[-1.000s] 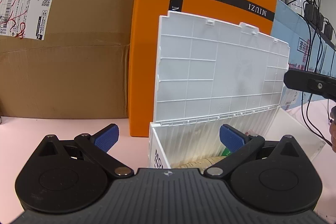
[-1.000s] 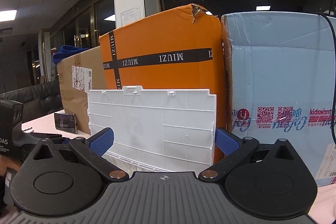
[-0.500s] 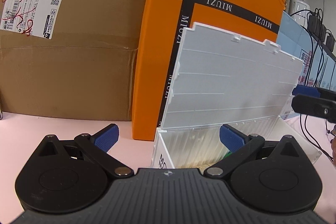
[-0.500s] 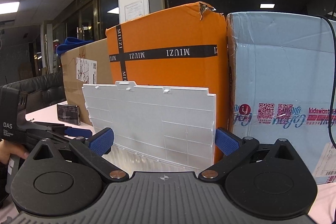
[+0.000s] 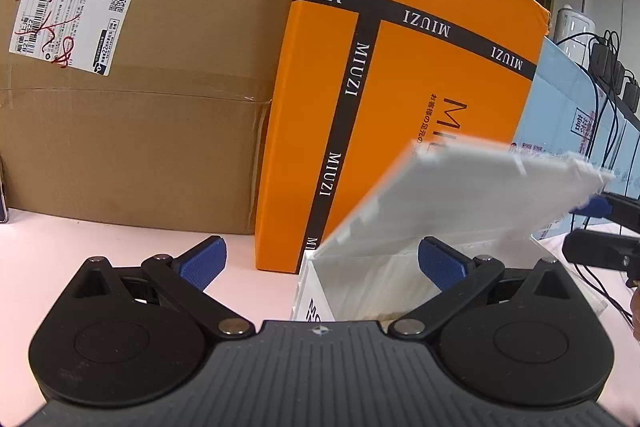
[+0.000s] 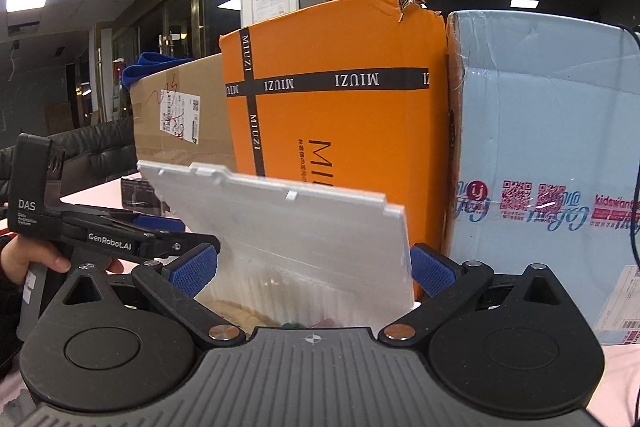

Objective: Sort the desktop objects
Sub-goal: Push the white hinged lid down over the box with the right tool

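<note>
Lowering the tilted lid (image 6: 288, 227) onto the white storage box (image 5: 360, 279) by the table's (image 5: 100, 247) rear edge, we keep both released grippers, left gripper (image 5: 320, 259) and right gripper (image 6: 312, 267), clear of pinching.

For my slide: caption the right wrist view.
Open right tool faces white storage box, hinged lid tilted forward.

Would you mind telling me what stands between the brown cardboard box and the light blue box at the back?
The orange MIUZI box stands between the brown cardboard box and the light blue box; the right wrist view shows all three in a row.
</note>
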